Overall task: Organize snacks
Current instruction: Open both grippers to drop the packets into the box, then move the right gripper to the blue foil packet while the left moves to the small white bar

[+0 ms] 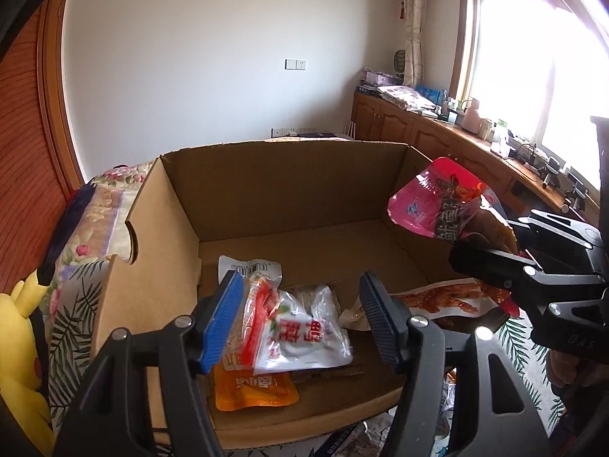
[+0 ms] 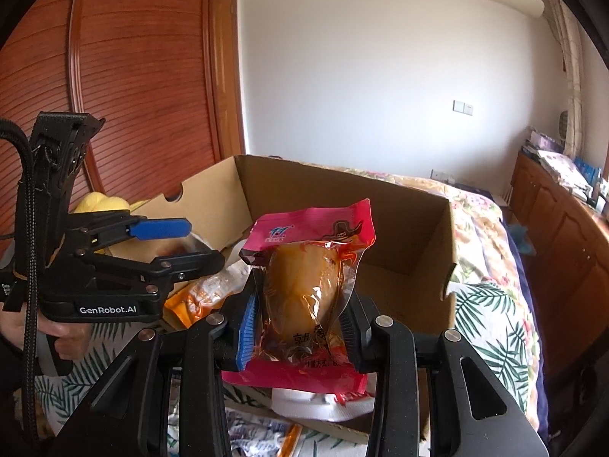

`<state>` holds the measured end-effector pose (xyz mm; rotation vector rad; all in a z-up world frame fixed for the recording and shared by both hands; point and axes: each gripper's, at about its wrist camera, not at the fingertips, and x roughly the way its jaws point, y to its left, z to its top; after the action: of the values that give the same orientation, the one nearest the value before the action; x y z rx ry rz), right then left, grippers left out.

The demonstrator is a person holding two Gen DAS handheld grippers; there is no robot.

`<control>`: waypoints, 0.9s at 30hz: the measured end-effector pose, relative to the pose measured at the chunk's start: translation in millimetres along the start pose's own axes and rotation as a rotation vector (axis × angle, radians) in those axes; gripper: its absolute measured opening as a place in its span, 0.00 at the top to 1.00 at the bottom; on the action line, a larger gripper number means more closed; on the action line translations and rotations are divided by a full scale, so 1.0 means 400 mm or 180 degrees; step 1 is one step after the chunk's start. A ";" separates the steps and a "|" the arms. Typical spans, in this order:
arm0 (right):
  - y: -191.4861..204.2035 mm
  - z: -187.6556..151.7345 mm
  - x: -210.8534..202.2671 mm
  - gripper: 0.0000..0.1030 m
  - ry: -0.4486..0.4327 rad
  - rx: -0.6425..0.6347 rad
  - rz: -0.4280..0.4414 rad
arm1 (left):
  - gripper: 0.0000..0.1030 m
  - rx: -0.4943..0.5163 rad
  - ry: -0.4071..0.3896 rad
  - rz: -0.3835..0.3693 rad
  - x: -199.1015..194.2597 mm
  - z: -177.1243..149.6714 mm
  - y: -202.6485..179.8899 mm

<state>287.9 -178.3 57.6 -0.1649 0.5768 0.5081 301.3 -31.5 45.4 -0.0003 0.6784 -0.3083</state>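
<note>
Right gripper (image 2: 300, 327) pinches pink packet (image 2: 310, 262) upright over box (image 2: 418, 221) near edge for dropping in; left gripper (image 1: 300, 320) open, empty, above packets (image 1: 304, 331) at near-left corner.

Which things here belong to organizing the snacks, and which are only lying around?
Belong to the job:
- cardboard box
- pink snack packet, held in the right tool
- white packet and orange packet in the box
- left tool, open

Just lying about:
- yellow plush toy
- floral bedcover
</note>
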 end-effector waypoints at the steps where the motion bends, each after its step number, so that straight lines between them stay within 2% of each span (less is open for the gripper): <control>1: 0.003 0.002 0.003 0.64 0.0009 -0.0006 0.0010 | 0.39 -0.0007 -0.0001 0.0002 0.000 -0.001 0.001; 7: 0.010 0.007 0.032 0.62 0.0080 -0.0002 0.0022 | 0.34 -0.0015 -0.0039 -0.0008 -0.023 -0.010 0.007; 17: 0.002 0.007 0.036 0.57 0.0170 0.0097 -0.0072 | 0.34 0.0026 -0.0117 0.0082 -0.108 -0.025 0.008; 27: 0.025 -0.014 -0.085 0.57 0.0021 0.0191 -0.0076 | 0.34 0.0052 -0.0158 0.0063 -0.184 -0.077 -0.020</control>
<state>255.6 -185.2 71.7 -0.1164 0.5954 0.4668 226.0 -15.5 67.3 0.0143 0.6262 -0.2941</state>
